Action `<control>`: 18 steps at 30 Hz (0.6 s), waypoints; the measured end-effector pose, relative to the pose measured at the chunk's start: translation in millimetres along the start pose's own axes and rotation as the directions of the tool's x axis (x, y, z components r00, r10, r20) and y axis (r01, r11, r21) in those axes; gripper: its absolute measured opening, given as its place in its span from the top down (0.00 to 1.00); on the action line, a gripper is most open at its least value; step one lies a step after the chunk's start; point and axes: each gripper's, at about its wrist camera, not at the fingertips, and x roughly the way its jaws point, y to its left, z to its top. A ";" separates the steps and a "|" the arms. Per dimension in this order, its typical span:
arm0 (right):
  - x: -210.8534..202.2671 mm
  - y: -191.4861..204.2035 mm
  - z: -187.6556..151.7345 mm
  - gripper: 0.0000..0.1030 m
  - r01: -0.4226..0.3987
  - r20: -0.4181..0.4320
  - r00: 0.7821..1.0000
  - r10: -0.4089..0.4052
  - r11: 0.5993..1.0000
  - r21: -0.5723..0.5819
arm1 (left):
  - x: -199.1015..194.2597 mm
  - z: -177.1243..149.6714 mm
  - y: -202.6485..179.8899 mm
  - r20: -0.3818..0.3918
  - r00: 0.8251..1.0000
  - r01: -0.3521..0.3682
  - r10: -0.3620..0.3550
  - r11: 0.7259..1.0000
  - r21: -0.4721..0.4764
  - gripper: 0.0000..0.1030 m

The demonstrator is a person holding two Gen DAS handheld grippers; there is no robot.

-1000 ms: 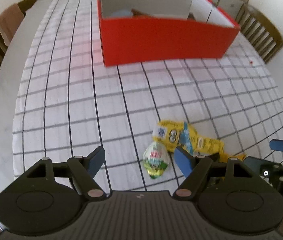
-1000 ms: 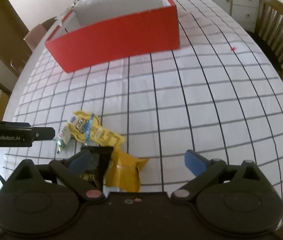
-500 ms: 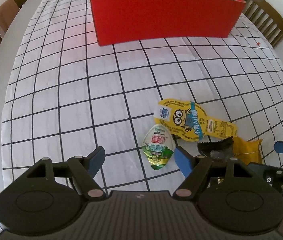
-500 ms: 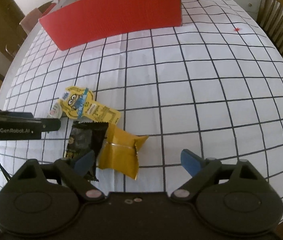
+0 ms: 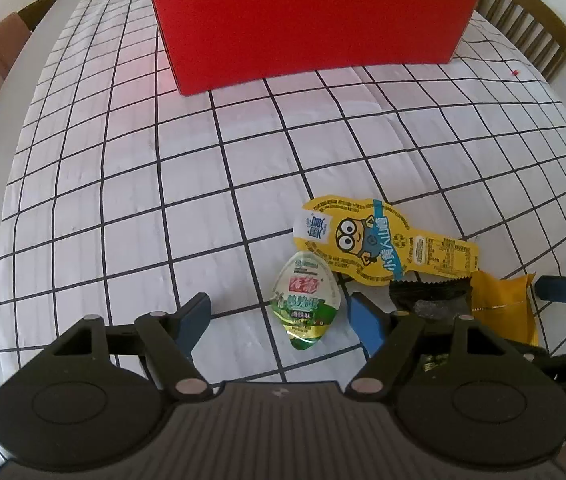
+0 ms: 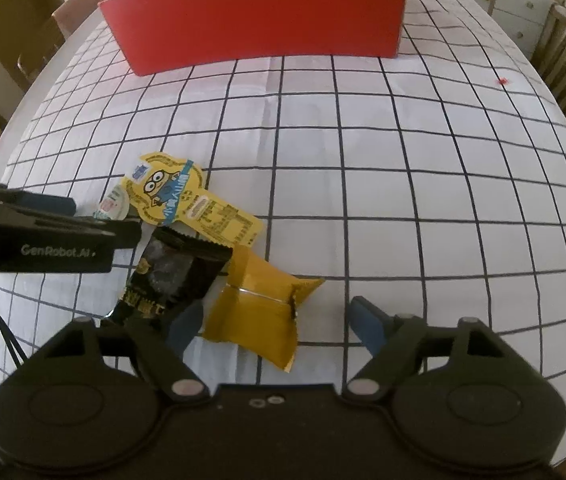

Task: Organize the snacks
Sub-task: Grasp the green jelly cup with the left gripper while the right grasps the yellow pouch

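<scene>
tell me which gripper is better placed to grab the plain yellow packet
Right. The right gripper has just been closing, with the plain yellow packet between its jaws, untouched. The left gripper brackets the green jelly cup.

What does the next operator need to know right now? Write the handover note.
Left gripper: open, low over the green jelly cup, which lies between its fingers but is not pinched.
Right gripper: open, its jaws have just been closing, with the plain yellow packet between its fingers and not yet gripped.
On the checked tablecloth: the cartoon yellow packet and black packet lie loose in the same cluster.
Red box: at the far end; its inside is hidden.
Done: nothing confirmed.
Left: grip the cup and plain packet, carry them to the box, then fetch the other two.
</scene>
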 end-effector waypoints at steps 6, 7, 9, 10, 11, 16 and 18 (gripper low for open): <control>-1.0 3.1 -0.3 0.45 0.036 0.021 0.999 -0.035 0.999 -0.033 | -3.1 -0.7 -7.3 0.014 1.000 0.006 -0.006 1.000 0.016 0.43; -1.3 2.6 -0.3 0.47 0.038 0.024 0.999 -0.038 0.999 -0.033 | -3.6 -1.2 -7.9 0.017 1.000 0.007 -0.007 1.000 0.019 0.46; -2.3 0.9 -0.9 0.56 0.040 0.031 0.999 -0.039 0.999 -0.029 | -4.8 -1.7 -7.9 0.019 1.000 0.008 -0.009 1.000 0.022 0.52; -2.9 -0.3 -1.1 0.58 0.039 0.035 0.999 -0.038 0.999 -0.025 | -5.2 -1.5 -7.5 0.021 1.000 0.008 -0.008 1.000 0.020 0.57; -3.6 -1.6 -1.3 0.63 0.037 0.038 0.999 -0.037 0.999 -0.020 | -5.4 -1.4 -7.0 0.022 1.000 0.008 -0.008 1.000 0.019 0.60; -6.8 -6.0 -4.1 0.65 0.024 0.050 0.998 -0.024 1.000 0.011 | -6.3 -1.3 -4.1 0.021 1.000 0.010 -0.010 1.000 0.004 0.67; -8.4 -6.9 -4.8 0.68 0.021 0.057 0.998 -0.022 1.000 0.022 | -7.1 -2.2 -4.0 0.018 1.000 0.012 -0.012 1.000 -0.005 0.67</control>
